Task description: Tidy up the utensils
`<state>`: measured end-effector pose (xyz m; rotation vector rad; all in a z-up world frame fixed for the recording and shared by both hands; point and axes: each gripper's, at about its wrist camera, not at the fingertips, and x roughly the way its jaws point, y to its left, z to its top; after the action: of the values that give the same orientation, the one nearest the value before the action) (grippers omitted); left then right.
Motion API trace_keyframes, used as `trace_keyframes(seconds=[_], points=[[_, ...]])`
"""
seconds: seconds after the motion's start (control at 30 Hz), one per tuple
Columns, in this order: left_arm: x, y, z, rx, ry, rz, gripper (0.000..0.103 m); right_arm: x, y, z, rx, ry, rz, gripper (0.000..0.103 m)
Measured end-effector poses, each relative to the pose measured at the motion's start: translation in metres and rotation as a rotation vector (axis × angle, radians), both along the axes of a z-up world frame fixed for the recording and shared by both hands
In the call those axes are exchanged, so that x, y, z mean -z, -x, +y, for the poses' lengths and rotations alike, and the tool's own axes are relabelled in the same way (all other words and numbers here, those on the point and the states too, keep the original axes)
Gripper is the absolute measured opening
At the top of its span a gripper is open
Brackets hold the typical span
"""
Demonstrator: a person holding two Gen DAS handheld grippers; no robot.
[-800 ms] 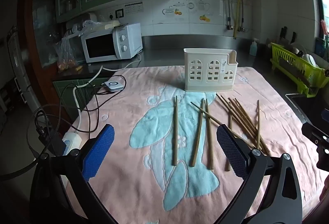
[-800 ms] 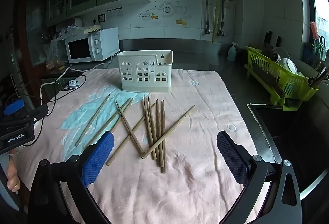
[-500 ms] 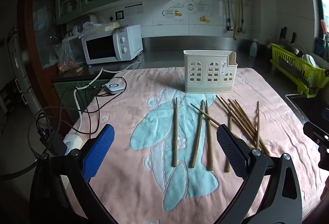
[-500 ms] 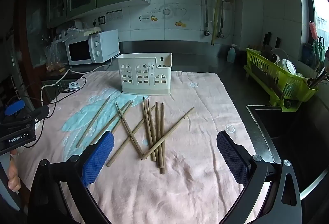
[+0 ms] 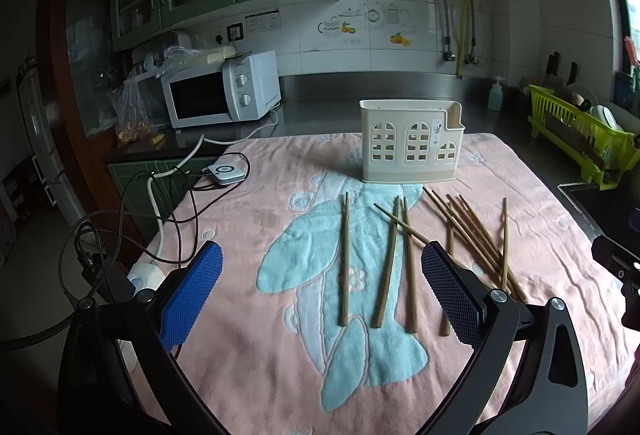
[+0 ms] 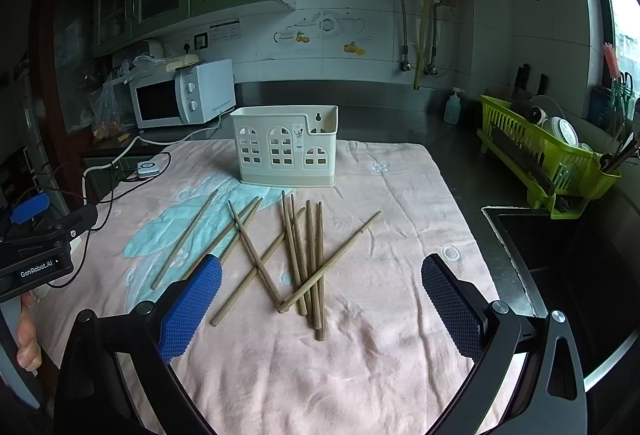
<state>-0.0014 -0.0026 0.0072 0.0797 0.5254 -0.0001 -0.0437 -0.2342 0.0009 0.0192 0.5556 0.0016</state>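
Ten chopsticks [image 6: 296, 255] loose on the towel [image 6: 400, 235], one caddy [image 6: 286, 145] far, contents unseen; both claws [image 5: 320, 295] [image 6: 320, 299] wide open, holding nothing.

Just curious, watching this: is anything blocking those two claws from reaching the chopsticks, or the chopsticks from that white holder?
Nothing visible. Both the left gripper and right gripper hang open above the chopsticks; only bare towel separates them from the holder.

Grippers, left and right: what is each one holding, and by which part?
Nothing. The left gripper and right gripper are both open; the chopsticks lie on the towel.
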Motion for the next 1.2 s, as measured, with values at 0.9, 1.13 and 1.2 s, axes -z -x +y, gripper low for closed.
trace_keyframes(seconds=[0.9, 1.13, 1.2], points=[[-0.001, 0.003, 0.007, -0.047, -0.013, -0.038, 0.098, 0.012, -0.004, -0.006, 0.009, -0.008, 0.017, 0.097], [0.001, 0.0, 0.009, -0.052, -0.012, -0.034, 0.098, 0.016, -0.008, -0.008, 0.023, -0.02, 0.032, 0.097], [0.001, -0.001, 0.009, -0.053, -0.011, -0.034, 0.098, 0.016, -0.01, -0.008, 0.024, -0.025, 0.036, 0.096]])
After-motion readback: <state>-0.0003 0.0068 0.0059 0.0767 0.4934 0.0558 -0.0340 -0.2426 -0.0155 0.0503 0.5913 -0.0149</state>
